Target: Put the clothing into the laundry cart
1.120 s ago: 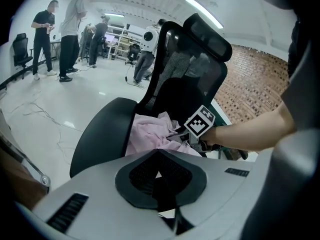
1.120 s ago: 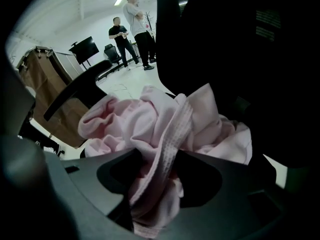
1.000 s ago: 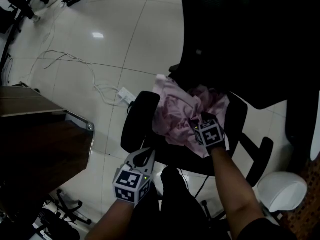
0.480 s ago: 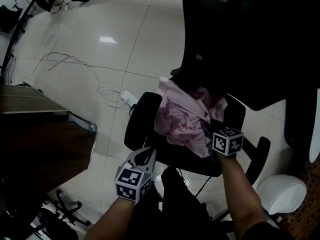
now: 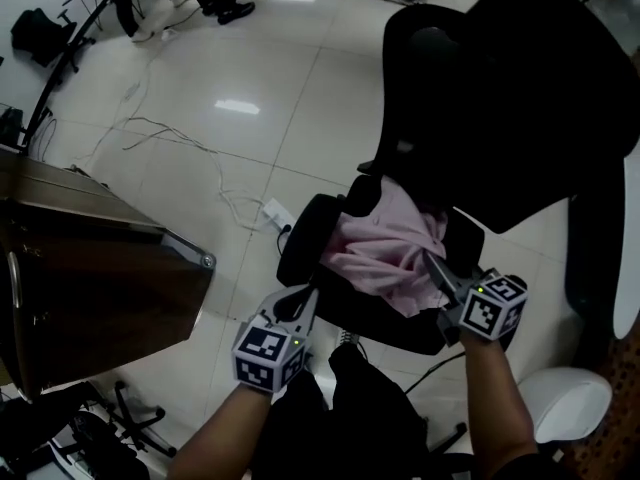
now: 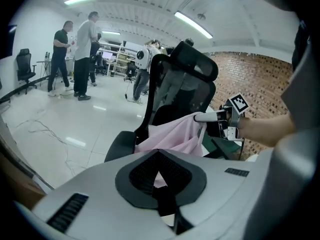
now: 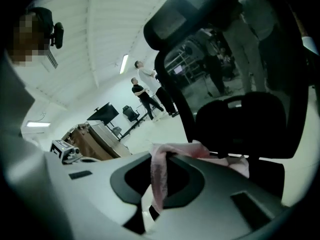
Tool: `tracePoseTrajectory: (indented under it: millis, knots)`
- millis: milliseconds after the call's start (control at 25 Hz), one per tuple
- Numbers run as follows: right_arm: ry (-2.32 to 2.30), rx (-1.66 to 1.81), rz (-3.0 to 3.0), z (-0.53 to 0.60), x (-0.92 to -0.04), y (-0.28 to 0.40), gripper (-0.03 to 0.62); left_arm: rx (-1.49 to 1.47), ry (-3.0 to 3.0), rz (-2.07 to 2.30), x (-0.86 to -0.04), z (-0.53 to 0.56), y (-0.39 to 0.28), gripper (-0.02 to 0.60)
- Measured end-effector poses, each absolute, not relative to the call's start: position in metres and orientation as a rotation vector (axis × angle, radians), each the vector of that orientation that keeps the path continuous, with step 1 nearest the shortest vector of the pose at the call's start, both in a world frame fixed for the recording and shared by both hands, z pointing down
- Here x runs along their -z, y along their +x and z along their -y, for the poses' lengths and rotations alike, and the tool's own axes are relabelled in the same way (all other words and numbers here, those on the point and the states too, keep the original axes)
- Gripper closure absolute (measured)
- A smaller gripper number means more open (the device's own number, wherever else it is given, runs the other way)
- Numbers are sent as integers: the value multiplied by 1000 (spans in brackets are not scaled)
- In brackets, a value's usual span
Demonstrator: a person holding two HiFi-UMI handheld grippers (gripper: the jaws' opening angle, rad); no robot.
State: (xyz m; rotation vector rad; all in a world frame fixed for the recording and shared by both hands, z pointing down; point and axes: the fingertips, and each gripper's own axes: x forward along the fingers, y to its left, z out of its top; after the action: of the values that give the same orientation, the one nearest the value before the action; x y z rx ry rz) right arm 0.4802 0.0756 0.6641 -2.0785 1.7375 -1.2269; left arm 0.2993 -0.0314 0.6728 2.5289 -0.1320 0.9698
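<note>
A pink garment [image 5: 385, 248] lies heaped on the seat of a black office chair [image 5: 305, 238]. My right gripper [image 5: 432, 260] is shut on the garment's near right edge, its jaws having just closed there. In the left gripper view the right gripper [image 6: 201, 117] lifts the cloth [image 6: 170, 136] into a raised fold. A pink strip [image 7: 159, 176] hangs between the jaws in the right gripper view. My left gripper [image 5: 308, 296] hovers at the seat's near left corner, shut and holding nothing. No laundry cart shows in any view.
The chair's tall black backrest [image 5: 500, 88] rises behind the seat. A brown wooden desk [image 5: 90, 268] stands at the left. Cables and a white power strip [image 5: 276, 211] lie on the tiled floor. People [image 6: 82, 54] stand far off. A white round object [image 5: 562, 400] sits at bottom right.
My right gripper was pressed into the pile, then closed on the cloth and rose towards me, pulling the garment's edge up. My left gripper rose a little.
</note>
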Motion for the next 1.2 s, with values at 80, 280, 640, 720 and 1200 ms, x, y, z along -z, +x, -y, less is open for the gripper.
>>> tracePoseTrajectory:
  millis: [80,280,640,720,1200]
  knots:
    - [-2082,1174,-1745,-75,-637,480,557,-940,2561,137,-655,35,297,583]
    - [-2068,1050,-1695,-81,-569,470,557,-876,2622,142,-616,43,283,583]
    - [-2051,813,-1674,-88,-440,426,557,-767,2704,172,-539,55,219,583]
    - [-2051,756,-1696,-82,-407,410,557,-722,2722,197,-520,60,200,583]
    - [-1893,496,-1885,-37,-256,317,557,-582,2801,361,-456,91,87,583]
